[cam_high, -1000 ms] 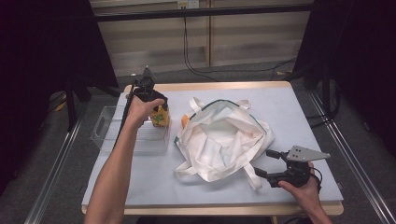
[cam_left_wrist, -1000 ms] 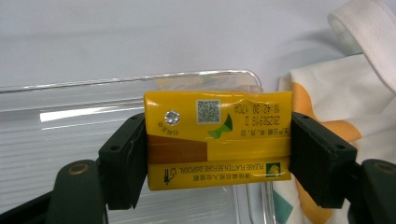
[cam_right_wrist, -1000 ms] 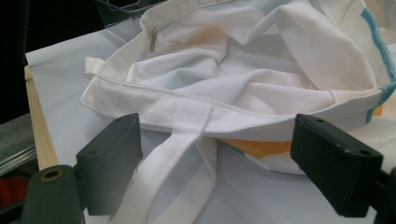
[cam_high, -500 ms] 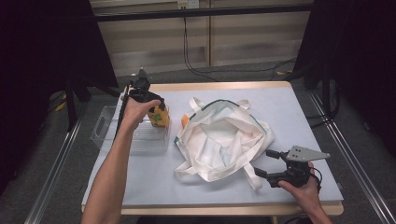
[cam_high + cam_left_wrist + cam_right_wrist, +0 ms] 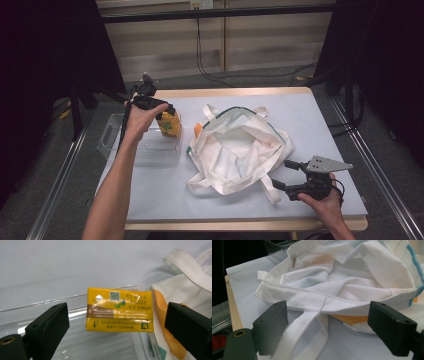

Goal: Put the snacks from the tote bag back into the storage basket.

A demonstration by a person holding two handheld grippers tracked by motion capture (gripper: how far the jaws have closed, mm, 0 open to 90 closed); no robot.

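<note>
The person's left forearm reaches far forward over the table (image 5: 320,120), and the left gripper (image 5: 117,322) points down above the clear plastic tray (image 5: 115,145). Its jaws have just been opening and now stand wide, with a gap on both sides of the yellow juice carton (image 5: 119,310) between them. The carton stands in the tray's corner, just beside the white tote bag (image 5: 240,150). Near the table's front edge, the right gripper (image 5: 327,327) lies almost level, jaws spread, the bag's strap (image 5: 304,327) between them untouched.
</note>
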